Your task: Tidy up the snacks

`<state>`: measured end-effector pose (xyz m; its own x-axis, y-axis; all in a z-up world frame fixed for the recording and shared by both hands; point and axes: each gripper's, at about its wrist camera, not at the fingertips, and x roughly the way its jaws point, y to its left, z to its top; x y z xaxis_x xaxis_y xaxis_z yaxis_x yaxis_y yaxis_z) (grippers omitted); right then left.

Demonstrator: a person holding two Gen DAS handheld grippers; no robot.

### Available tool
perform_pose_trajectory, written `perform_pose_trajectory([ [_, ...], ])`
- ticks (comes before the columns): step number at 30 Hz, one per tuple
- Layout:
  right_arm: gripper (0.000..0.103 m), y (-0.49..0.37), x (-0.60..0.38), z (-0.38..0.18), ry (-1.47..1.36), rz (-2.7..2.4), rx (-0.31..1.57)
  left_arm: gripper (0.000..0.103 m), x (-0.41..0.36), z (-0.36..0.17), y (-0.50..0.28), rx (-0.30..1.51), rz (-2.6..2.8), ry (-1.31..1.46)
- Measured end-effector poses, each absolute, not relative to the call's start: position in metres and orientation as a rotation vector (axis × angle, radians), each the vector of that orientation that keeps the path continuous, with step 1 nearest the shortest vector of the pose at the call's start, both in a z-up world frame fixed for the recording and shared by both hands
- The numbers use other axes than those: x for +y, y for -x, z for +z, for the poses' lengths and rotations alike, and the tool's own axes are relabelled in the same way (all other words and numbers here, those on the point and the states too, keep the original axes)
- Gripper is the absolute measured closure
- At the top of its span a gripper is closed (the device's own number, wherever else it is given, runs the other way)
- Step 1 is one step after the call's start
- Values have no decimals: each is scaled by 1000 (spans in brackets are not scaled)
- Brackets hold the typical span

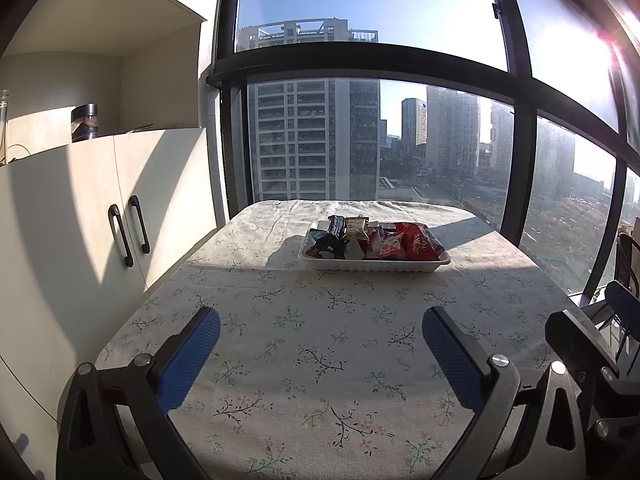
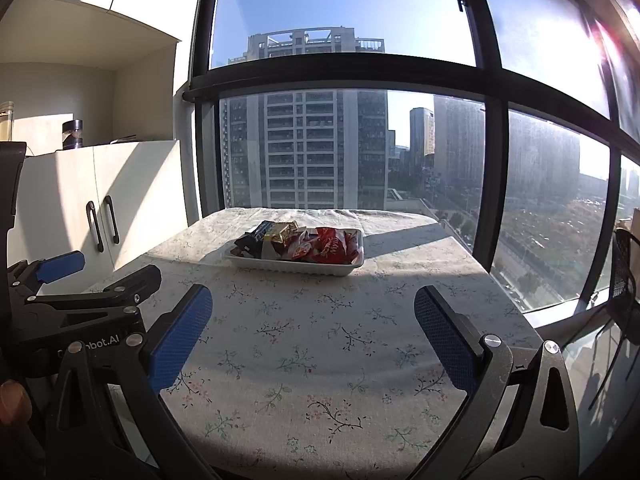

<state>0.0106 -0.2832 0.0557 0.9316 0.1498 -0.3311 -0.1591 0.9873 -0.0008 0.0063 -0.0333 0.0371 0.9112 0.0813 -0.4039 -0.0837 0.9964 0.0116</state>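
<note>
Both grippers, left gripper (image 1: pixel 320 344) and right gripper (image 2: pixel 312 320), held wide apart, nothing gripped. Snacks (image 1: pixel 374 240) piled in white tray (image 1: pixel 376 267), straight ahead at table's far end, long axis crosswise; neither gripper judged clearly nearer.

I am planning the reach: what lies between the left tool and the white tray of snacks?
Only bare floral tablecloth lies between the left tool and the white tray of snacks; the left wrist view shows this.
</note>
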Motion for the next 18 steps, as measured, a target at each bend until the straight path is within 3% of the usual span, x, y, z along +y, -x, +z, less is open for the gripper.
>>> perform_pose_trajectory([
  [18, 0, -11, -283, 49, 32, 165, 349, 0, -30, 37, -6, 421, 85, 7],
])
